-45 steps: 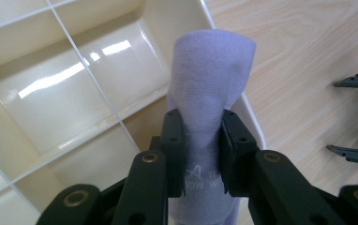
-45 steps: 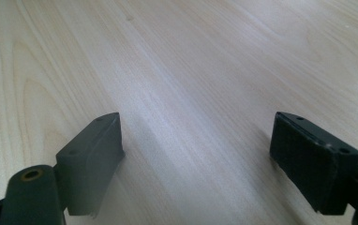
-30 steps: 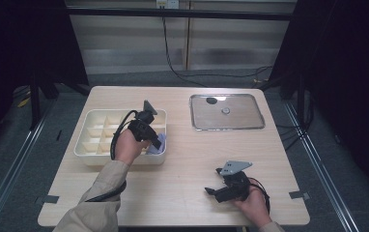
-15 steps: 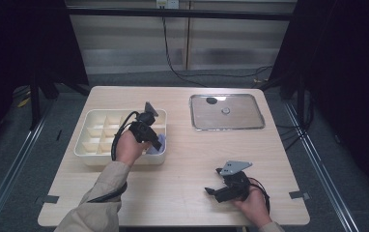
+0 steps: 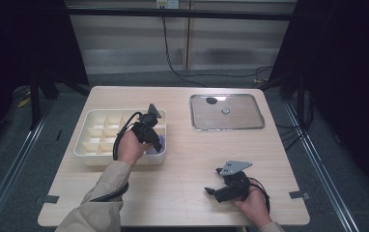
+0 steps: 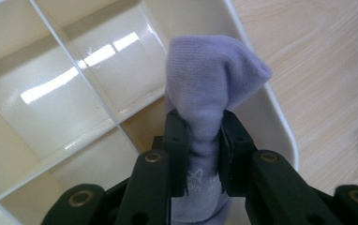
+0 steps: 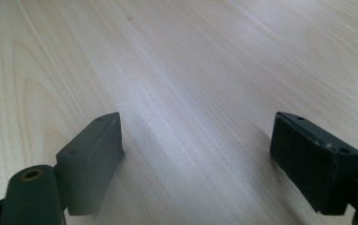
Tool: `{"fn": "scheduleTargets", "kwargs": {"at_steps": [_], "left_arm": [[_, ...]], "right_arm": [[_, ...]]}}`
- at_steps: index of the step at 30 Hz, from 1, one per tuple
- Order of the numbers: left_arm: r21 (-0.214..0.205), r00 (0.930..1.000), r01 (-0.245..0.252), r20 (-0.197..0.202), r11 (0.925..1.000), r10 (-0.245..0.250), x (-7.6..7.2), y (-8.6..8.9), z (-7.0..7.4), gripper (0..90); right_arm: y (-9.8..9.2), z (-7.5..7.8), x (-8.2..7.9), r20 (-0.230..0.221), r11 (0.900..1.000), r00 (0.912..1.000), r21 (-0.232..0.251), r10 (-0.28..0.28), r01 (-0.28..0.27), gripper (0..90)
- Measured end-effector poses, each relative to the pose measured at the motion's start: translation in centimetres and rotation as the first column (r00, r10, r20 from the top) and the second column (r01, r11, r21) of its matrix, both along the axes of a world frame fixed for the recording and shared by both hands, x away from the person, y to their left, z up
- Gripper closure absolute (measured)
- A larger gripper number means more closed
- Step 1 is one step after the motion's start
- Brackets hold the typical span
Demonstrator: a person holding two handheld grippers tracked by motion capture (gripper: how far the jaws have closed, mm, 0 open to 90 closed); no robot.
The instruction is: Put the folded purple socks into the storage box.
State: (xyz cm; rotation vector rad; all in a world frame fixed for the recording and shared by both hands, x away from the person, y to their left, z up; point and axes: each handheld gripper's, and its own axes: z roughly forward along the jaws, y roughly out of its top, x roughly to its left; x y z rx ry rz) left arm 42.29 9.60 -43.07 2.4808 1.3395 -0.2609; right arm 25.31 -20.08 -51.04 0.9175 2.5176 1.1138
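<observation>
A lilac sock [image 6: 212,89] is pinched in my left gripper [image 6: 204,140], whose pads squeeze its bunched middle. The sock's end sticks up above the near right compartment of a cream divided tray [image 6: 88,79]. In the high view the left gripper [image 5: 154,142] sits over the tray's [image 5: 95,126] front right corner, with a bit of the lilac sock [image 5: 153,151] showing below it. My right gripper [image 7: 196,154] rests low over the bare wooden table with its jaws wide apart and nothing between them. It lies near the table's front right [image 5: 211,191] in the high view.
A shiny metal tray [image 5: 243,121] lies at the back right of the table, with a small dark object [image 5: 212,101] and a small round piece [image 5: 225,110] on it. Black cables trail from both grippers. Dark floor and rails surround the table.
</observation>
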Motion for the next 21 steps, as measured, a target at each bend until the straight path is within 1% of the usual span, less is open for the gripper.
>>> {"fn": "scheduleTargets", "kwargs": {"at_steps": [5,10,11,12,15,20,21], "left_arm": [[0.012,1.0,0.009,0.004,0.9999,-0.009,0.0,-0.2,-0.2,76.1],[0.027,0.9999,0.008,0.007,0.9996,-0.008,-0.2,-0.4,-0.3,76.1],[0.026,1.0,0.001,0.007,0.9997,-0.001,-0.2,-0.5,-0.4,76.1],[0.033,0.9999,0.009,0.005,0.9994,-0.009,-0.2,-0.5,-0.5,76.1],[0.045,0.9999,0.01,-0.001,0.9989,-0.01,-0.2,-0.7,-0.7,76.1],[0.053,0.9998,0.017,-0.003,0.9985,-0.017,-0.3,-0.9,-1.1,75.7],[0.056,0.9998,0.017,-0.011,0.9983,-0.016,-0.3,-0.9,-1.3,75.6]], "right_arm": [[0.0,0.0,0.0,0.001,1.0,1.0,-0.001,0.0,0.0,16.7],[0.0,0.0,0.0,0.0,1.0,1.0,0.0,0.0,0.0,16.7],[0.0,0.0,0.0,0.0,1.0,1.0,0.0,0.0,0.0,16.7],[0.0,0.0,0.0,0.0,1.0,1.0,0.0,0.0,0.0,16.7],[0.0,0.0,0.0,0.0,1.0,1.0,0.0,0.0,0.0,16.7],[0.0,0.0,0.0,0.0,1.0,1.0,0.0,0.0,0.0,16.7],[0.0,0.0,0.0,-0.001,1.0,1.0,0.0,0.0,0.0,16.7]]}}
